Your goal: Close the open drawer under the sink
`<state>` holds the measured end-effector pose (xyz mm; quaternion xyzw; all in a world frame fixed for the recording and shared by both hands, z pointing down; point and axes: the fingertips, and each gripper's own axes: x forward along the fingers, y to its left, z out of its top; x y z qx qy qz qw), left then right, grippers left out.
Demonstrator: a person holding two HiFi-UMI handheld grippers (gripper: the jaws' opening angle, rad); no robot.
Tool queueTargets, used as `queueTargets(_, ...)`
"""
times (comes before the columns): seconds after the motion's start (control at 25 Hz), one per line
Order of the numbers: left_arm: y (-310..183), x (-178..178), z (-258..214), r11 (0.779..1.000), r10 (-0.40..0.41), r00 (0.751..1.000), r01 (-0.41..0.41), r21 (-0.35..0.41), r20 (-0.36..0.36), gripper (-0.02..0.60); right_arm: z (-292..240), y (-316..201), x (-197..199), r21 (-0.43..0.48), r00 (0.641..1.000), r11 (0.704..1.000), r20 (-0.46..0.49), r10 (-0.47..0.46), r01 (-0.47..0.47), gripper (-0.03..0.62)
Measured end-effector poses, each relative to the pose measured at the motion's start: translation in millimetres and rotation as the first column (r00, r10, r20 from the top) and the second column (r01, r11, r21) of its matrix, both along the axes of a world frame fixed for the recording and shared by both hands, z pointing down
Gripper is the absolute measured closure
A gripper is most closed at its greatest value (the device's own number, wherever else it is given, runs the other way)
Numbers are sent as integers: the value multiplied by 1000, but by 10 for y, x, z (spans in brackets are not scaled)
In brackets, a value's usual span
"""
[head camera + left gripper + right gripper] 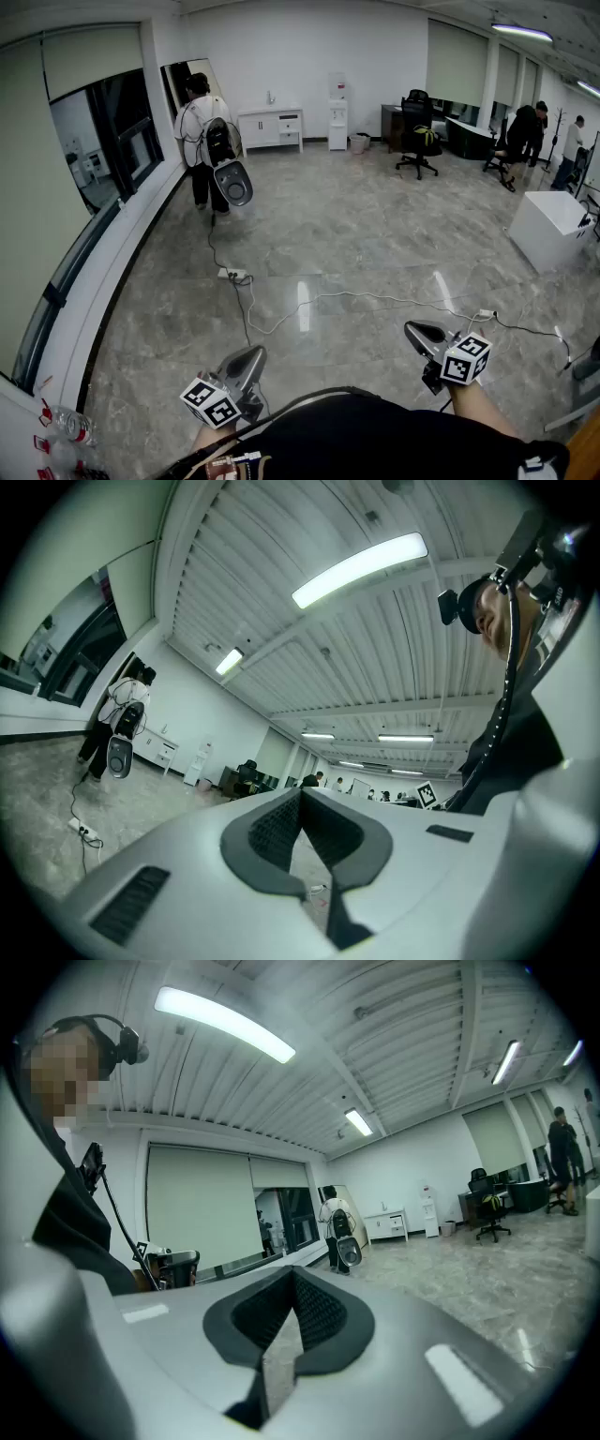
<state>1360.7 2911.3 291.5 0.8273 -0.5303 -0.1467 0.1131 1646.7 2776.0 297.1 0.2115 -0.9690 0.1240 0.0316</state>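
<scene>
No sink or open drawer shows in any view. My left gripper (pixel 251 357) is held low, close to my body, and points out over the marble floor (pixel 356 234). Its jaws are shut with nothing between them, and the tips meet in the left gripper view (pixel 300 793). My right gripper (pixel 413 329) hangs at the lower right, also shut and empty, with its pads together in the right gripper view (pixel 293 1272). Both gripper views look upward at the ceiling lights and across the room.
A person with a backpack (pixel 207 131) stands by the windows at the left. A power strip (pixel 232 274) and white cable (pixel 375 300) lie on the floor ahead. A white cabinet (pixel 270 127), a water dispenser (pixel 337 112), an office chair (pixel 419 141) and a white box (pixel 551 227) stand further off.
</scene>
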Motion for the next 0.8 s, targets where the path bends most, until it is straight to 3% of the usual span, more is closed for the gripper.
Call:
queueTargets(0.4,-48,-120,78,1000,27,999,-27,-1,-26,581,-11,10,-217,-18,1000,1000,24,-3,4,594)
queueTargets(0.8,37,-618,87,999,38,999,-39,-24,-35,581,-64,20,-674,-86,995,996,92,25,-17,594)
